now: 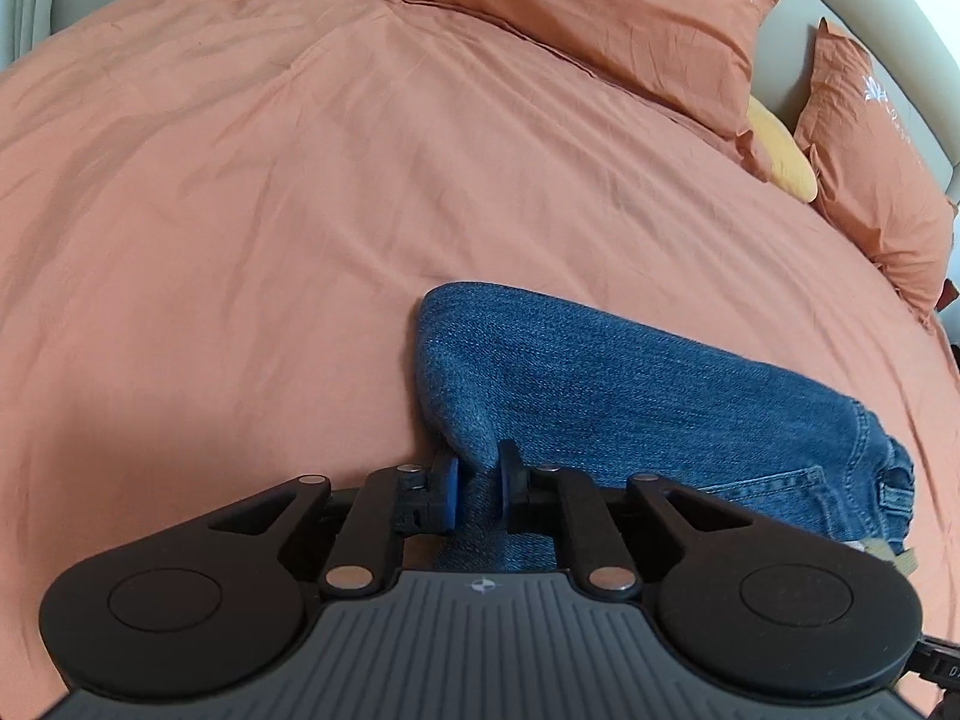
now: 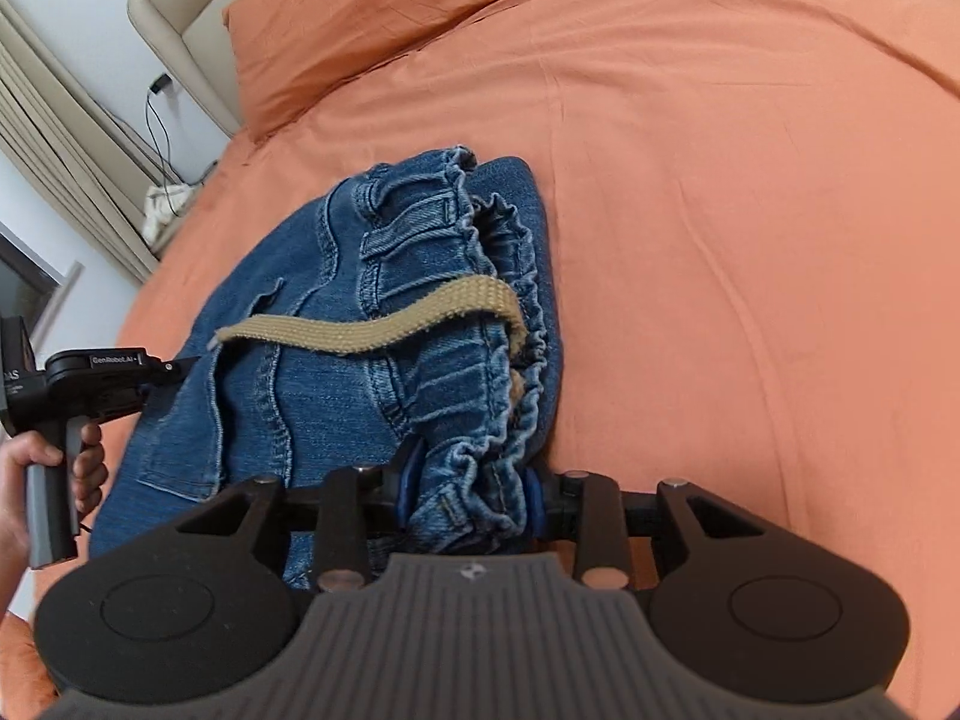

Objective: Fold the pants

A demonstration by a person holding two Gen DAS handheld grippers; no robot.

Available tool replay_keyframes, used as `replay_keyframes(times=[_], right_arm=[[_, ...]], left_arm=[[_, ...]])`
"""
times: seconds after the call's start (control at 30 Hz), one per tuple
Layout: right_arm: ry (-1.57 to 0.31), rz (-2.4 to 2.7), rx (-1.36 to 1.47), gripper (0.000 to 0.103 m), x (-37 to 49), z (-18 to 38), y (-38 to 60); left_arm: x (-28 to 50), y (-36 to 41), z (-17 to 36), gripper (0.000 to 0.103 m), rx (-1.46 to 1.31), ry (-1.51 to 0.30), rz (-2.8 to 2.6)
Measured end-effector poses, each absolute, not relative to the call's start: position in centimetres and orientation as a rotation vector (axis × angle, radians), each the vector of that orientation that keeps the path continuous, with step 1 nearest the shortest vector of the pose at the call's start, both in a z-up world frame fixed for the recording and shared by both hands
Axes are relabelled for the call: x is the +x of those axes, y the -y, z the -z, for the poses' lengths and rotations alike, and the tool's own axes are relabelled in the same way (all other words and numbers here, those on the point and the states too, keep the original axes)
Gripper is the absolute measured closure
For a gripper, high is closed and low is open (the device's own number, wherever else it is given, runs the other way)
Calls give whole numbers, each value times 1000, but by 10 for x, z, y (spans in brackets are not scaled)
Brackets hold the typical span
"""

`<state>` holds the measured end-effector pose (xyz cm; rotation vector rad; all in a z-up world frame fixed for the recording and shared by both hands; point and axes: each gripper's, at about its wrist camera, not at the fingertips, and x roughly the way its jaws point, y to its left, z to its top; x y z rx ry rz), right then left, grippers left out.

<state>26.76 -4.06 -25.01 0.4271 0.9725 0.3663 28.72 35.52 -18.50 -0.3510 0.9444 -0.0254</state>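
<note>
Blue denim pants lie folded on the orange bedspread. My left gripper is shut on a folded edge of the pants at their left end. In the right wrist view the pants show their gathered elastic waistband and a tan drawstring lying across it. My right gripper is shut on the bunched waistband at its near end. The left gripper, held in a hand, shows at the left edge of the right wrist view, against the pants' far side.
Orange pillows and a yellow cushion lie at the head of the bed. A beige headboard, curtains and a wall cable stand beyond the bed's edge. Open bedspread stretches to the right of the pants.
</note>
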Motion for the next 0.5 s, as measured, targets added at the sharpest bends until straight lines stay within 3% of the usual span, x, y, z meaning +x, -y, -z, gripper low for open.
replay_keyframes(times=[0.2,0.5], right_arm=[[-1003,-339,404,72,275,246,36],[-994,-268,317,45,263,212,36]], left_arm=[[287,-346,170,68,-274,-975,-45],[256,-331,100,67,-191,-931,-95]])
